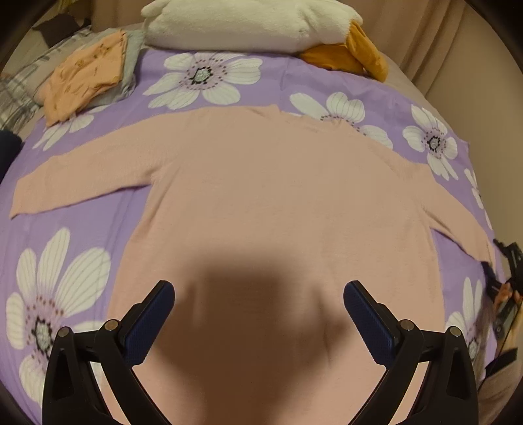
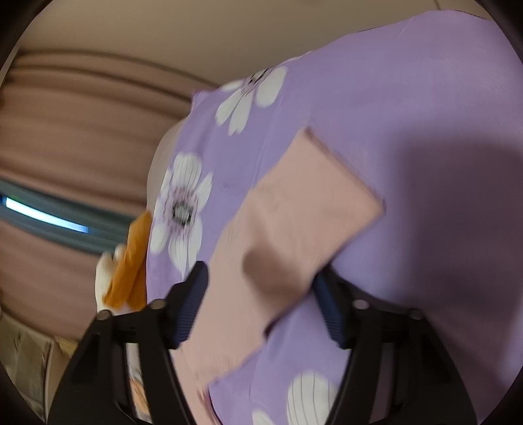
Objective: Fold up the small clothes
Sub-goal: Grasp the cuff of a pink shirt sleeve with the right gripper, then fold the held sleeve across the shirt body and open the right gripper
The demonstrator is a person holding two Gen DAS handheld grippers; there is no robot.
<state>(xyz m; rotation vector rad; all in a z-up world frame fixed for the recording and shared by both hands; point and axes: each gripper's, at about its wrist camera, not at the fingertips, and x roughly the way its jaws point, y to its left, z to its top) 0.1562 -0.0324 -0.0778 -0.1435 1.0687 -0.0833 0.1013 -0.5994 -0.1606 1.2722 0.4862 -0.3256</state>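
Pink long-sleeved top (image 1: 278, 196): one, spread flat on the bed over a purple floral sheet (image 1: 228, 94), body toward the left wrist camera, both sleeves stretched out to the sides, neckline at the far edge. Left tool (image 1: 258, 310): one, jaws wide apart, nothing between them, hovering over the lower body of the top and throwing a dark shadow on the cloth. Right tool (image 2: 258, 300): one, jaws apart, straddling the right sleeve (image 2: 304, 209) near its cuff; contact between pads and cloth impossible to tell through the motion blur, no closed grip visible. Folded orange patterned garment (image 1: 85, 75): one, lying on a grey folded piece at the far left corner. White plush toy with orange parts (image 1: 248, 26): one, at the head of the bed. Beige curtain (image 2: 81, 130): one, behind the bed. Risks, as judgement: sleeve slipping out if pinched too close to the cuff edge or on one layer only; purple sheet caught together with the sleeve, being soft and loose underneath, and dragged into the fold; body of the top shifted or wrinkled when the sleeve is drawn across, with the left tool not pressing anything down; crooked fold line from an uneven pull.
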